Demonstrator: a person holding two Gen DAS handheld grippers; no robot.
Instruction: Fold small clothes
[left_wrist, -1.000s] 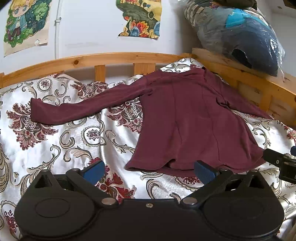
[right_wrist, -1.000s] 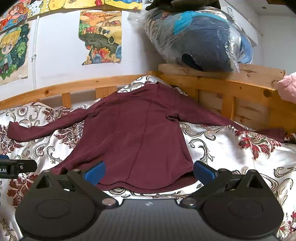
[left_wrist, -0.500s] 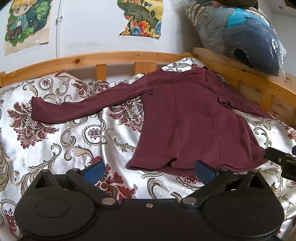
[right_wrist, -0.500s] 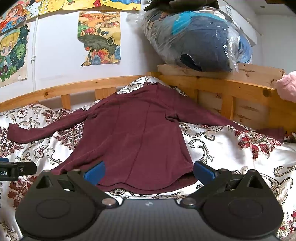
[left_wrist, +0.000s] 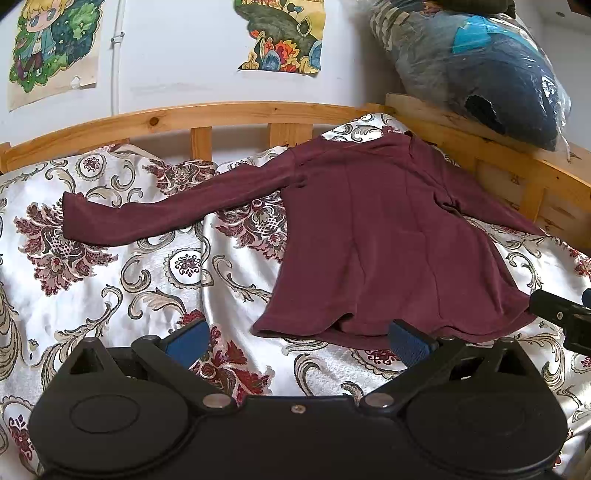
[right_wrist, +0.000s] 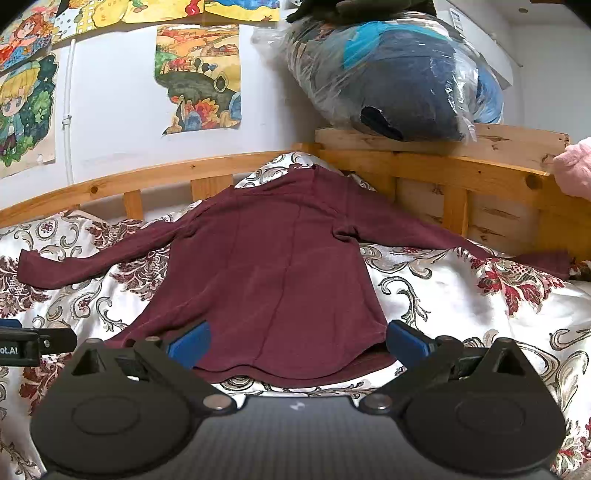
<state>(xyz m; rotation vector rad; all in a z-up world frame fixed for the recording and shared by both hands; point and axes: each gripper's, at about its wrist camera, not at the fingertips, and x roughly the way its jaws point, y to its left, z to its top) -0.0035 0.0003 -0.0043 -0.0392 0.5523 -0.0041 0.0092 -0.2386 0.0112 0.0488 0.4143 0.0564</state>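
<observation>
Two tools hover just short of the shirt's hem, and both stand wide with nothing between their blue pads. The maroon long-sleeved shirt (right_wrist: 280, 273) lies spread flat on the bed's patterned cover (right_wrist: 461, 295), its collar toward the wooden headboard rail (right_wrist: 147, 181) and its sleeves stretched out to either side. From the shirt, the left tool (left_wrist: 295, 338) sits off the near left corner of the hem, over bare cover; the right tool (right_wrist: 297, 341) sits nearer the middle of the hem, its pads straddling the shirt's bottom edge.

No fold shows yet, so this looks like the approach before the first grasp. The next move probably calls for each tool to take a pinch of cloth, likely a sleeve or a side of the hem, lifting only the layers meant to fold so the shirt is not dragged off square on the slippery cover.
</observation>
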